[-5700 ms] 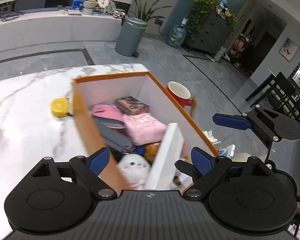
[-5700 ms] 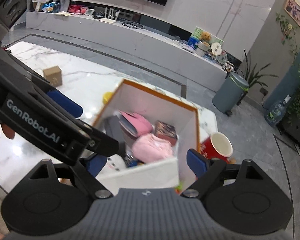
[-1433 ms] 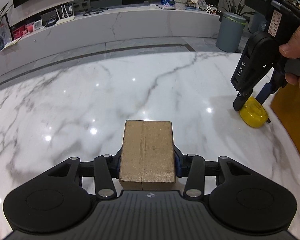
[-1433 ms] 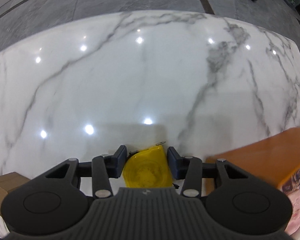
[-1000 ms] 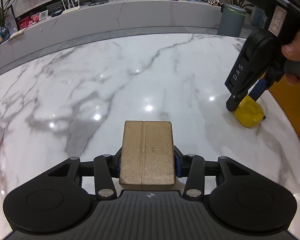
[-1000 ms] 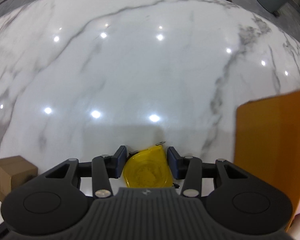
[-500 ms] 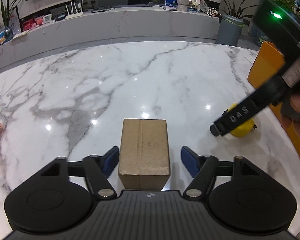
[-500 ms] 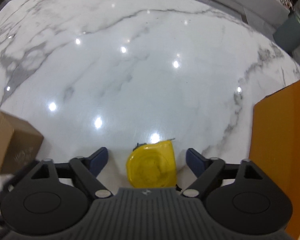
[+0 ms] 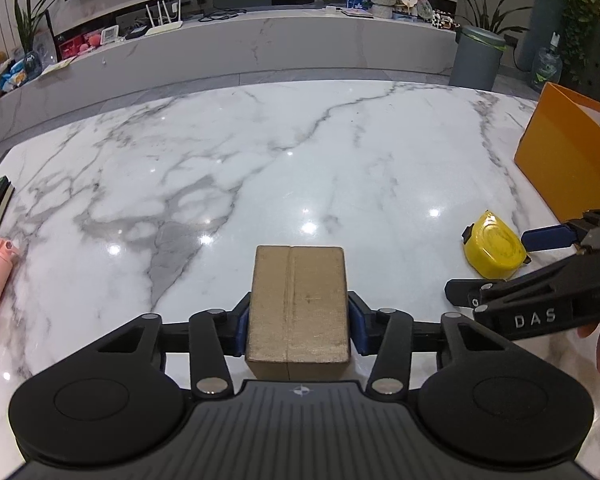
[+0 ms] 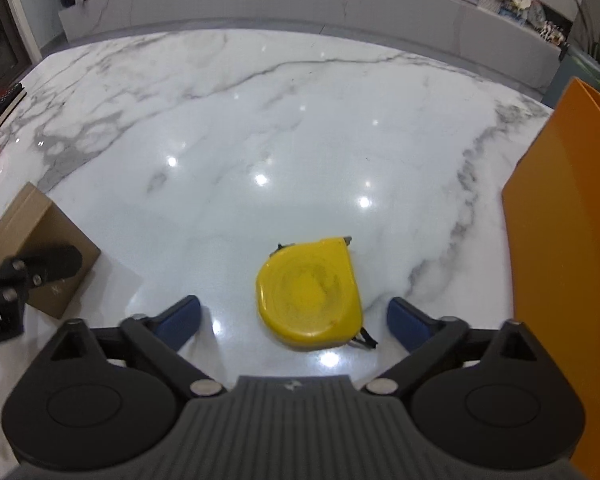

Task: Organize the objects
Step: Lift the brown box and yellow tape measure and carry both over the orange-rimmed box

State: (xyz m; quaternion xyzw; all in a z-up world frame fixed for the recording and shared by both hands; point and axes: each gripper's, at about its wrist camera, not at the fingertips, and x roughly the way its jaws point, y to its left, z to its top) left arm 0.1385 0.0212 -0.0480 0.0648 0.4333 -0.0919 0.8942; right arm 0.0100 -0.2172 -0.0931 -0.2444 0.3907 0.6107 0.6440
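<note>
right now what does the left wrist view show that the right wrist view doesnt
Only the left wrist view shows the left tool shut on the cardboard box, plus the TV ledge with a white router and grey bin. Only the right wrist view shows the right tool open around the yellow tape measure. Both show the marble table, the box, the tape measure and the orange box.

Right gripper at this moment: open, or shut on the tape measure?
Open. The right gripper has its blue pads spread wide, clear of both sides of the yellow tape measure, which lies flat on the marble table.
</note>
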